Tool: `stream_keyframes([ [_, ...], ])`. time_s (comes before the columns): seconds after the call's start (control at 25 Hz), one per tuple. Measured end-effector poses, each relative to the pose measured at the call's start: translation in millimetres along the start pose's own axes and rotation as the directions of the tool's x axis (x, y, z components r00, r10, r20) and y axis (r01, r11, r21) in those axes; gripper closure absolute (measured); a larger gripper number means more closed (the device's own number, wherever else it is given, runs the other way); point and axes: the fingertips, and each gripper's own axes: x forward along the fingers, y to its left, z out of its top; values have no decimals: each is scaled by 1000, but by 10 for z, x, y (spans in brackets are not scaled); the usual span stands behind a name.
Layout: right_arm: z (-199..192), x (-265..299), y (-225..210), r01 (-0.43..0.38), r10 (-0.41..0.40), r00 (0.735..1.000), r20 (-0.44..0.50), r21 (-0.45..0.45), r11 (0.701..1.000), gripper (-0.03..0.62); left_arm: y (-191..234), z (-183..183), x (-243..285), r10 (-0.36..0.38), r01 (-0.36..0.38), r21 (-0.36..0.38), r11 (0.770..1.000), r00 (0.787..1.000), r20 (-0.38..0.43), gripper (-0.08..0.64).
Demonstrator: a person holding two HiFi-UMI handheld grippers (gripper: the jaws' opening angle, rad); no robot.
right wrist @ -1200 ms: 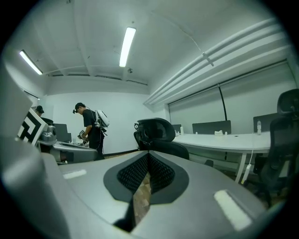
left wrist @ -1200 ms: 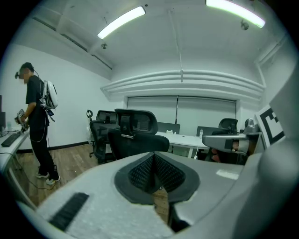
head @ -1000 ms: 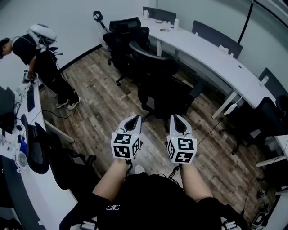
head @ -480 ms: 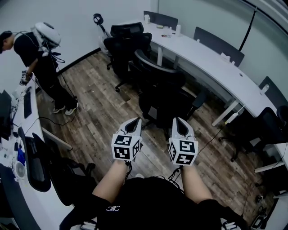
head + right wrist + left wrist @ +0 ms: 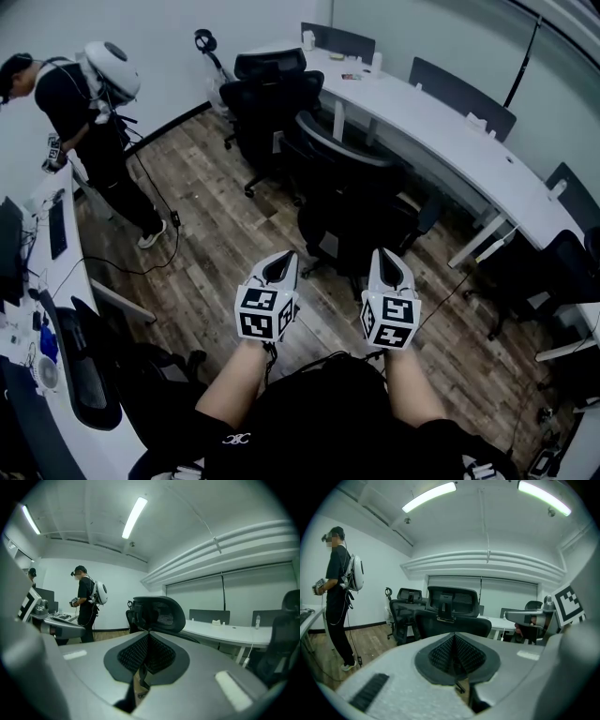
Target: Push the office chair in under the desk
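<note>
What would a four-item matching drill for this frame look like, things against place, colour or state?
Things:
1. left gripper
2. office chair
3. standing person
4. long desk

Descriptions:
a. white, running along the right side of the head view
b. jaws shut, nothing between them
c. at the far left of the head view
d. black, in the middle of the head view

Pairs: 1-b, 2-d, 3-c, 4-a

A person in black clothes [image 5: 89, 131], wearing a rounded white backpack [image 5: 114, 67], stands on brown wood-plank floor [image 5: 216, 234] by the white side table's [image 5: 75, 272] far end.
</note>
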Motion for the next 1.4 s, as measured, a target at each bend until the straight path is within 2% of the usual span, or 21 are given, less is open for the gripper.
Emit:
stream_keyframes([
  [0.2, 5, 216, -116, 29, -29, 1000, -7, -34, 999, 581, 158, 33, 126, 1, -1, 1, 1000, 1000, 6, 552],
  [0.56, 83, 689, -595, 85, -85, 996, -16, -36, 996, 581, 449, 210, 704, -10, 11, 70, 997, 1000, -14, 552],
  [0.72, 192, 925, -790, 55, -56, 998, -30, -11, 998, 581, 698, 409, 1040, -17, 19, 104, 994, 999, -27, 552],
  [0.84, 272, 1054, -920, 21, -24, 999, -45, -59, 998, 581, 836, 599, 1310, -41, 45, 141, 989, 999, -26, 552],
  [0.96, 276, 1174, -958, -64, 55, 994, -90, -105, 992, 579, 986, 736, 1558, -102, 109, 187, 976, 994, -49, 552],
  [1.04, 223, 1253, -960, -148, 130, 981, -142, -130, 980, 567, 1100, 811, 1731, -143, 156, 255, 954, 987, -70, 552],
  [1.08, 179, 1291, -967, -188, 162, 971, -173, -151, 971, 559, 1158, 837, 1825, -161, 179, 302, 936, 983, -85, 552],
  [1.16, 79, 1347, -1006, -244, 195, 952, -237, -201, 949, 539, 1256, 852, 2010, -200, 237, 403, 884, 971, -133, 547],
  [1.24, -12, 1379, -1057, -284, 212, 932, -294, -230, 931, 513, 1329, 849, 2170, -244, 304, 479, 823, 952, -185, 485],
  [1.4, -177, 1466, -1166, -346, 231, 886, -403, -242, 906, 470, 1476, 859, 2503, -291, 404, 555, 727, 914, -284, 403],
])
